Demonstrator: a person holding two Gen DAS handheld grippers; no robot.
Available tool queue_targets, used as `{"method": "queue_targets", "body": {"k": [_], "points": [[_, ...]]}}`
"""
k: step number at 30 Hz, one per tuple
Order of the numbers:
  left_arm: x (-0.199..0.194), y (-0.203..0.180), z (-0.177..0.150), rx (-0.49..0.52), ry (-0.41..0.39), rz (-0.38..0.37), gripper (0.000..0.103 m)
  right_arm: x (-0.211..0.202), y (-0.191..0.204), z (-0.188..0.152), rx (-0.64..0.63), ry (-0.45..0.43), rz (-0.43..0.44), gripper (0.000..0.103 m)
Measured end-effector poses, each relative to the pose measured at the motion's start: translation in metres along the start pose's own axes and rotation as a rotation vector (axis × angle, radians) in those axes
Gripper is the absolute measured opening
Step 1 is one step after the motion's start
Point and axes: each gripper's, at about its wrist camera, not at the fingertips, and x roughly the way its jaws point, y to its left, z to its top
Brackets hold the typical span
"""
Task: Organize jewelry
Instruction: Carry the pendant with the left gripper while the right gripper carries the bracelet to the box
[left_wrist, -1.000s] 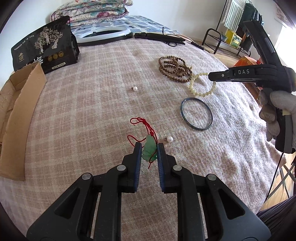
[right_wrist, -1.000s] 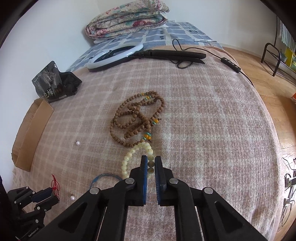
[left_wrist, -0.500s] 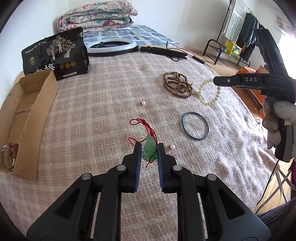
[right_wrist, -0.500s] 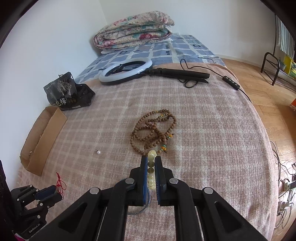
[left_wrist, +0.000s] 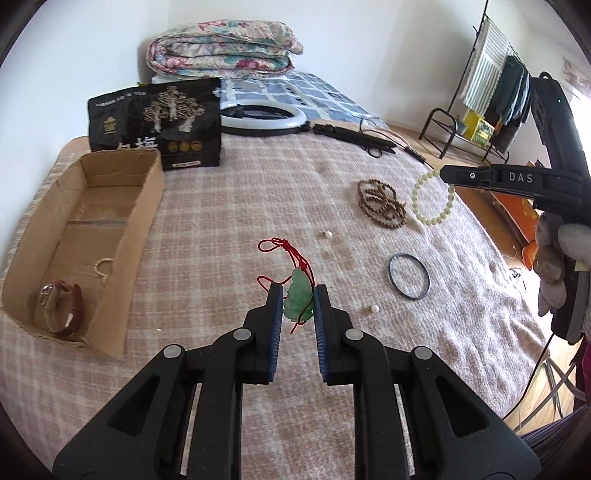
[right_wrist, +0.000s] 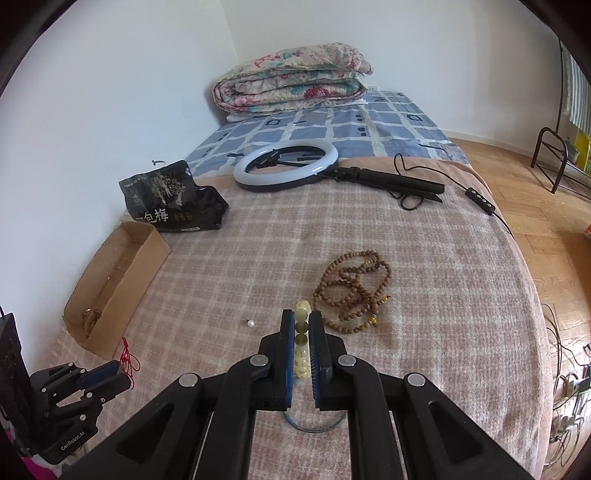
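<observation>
Left tool (left_wrist: 298, 295) grips a green carved pendant (left_wrist: 297, 297) on red cord; right tool (right_wrist: 301, 323) clamps a pale yellow bead bracelet (left_wrist: 432, 201).

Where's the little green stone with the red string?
In the left wrist view, the green pendant is pinched in the left tool, lifted above the blanket, with the cardboard box to its left.

left gripper (left_wrist: 298, 295): black plastic arms, blue ribbed pads, silver round screws | right gripper (right_wrist: 302, 325): same build, white "DAS" lettering on its side | right hand (left_wrist: 563, 258): grey glove | left unit: "GenRoboLAI" print
</observation>
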Motion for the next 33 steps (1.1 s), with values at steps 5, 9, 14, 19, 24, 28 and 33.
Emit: {"method": "queue_targets", "body": {"k": [5,9,14,19,24,28,33], "points": [[-0.016,0.026,0.004,-0.045,-0.031,0.021,0.015,0.000,0.031,0.009,-0.034,-0.012,0.029,0.005],[-0.027,0.048,0.007,-0.080,-0.056,0.045,0.015,0.003,0.060,0.016,-0.060,-0.020,0.058,0.005],[-0.035,0.078,0.009,-0.119,-0.070,0.076,0.015,0.009,0.095,0.024,-0.094,-0.025,0.102,0.005],[-0.041,0.105,0.016,-0.138,-0.082,0.125,0.015,0.022,0.130,0.032,-0.130,-0.022,0.143,0.005],[-0.050,0.133,0.027,-0.169,-0.102,0.163,0.015,0.035,0.159,0.040,-0.150,-0.024,0.180,0.005],[-0.052,0.155,0.034,-0.175,-0.108,0.191,0.015,0.049,0.183,0.046,-0.175,-0.025,0.202,0.005],[-0.048,0.180,0.037,-0.196,-0.096,0.208,0.015,0.069,0.209,0.050,-0.197,-0.017,0.231,0.005]]}}
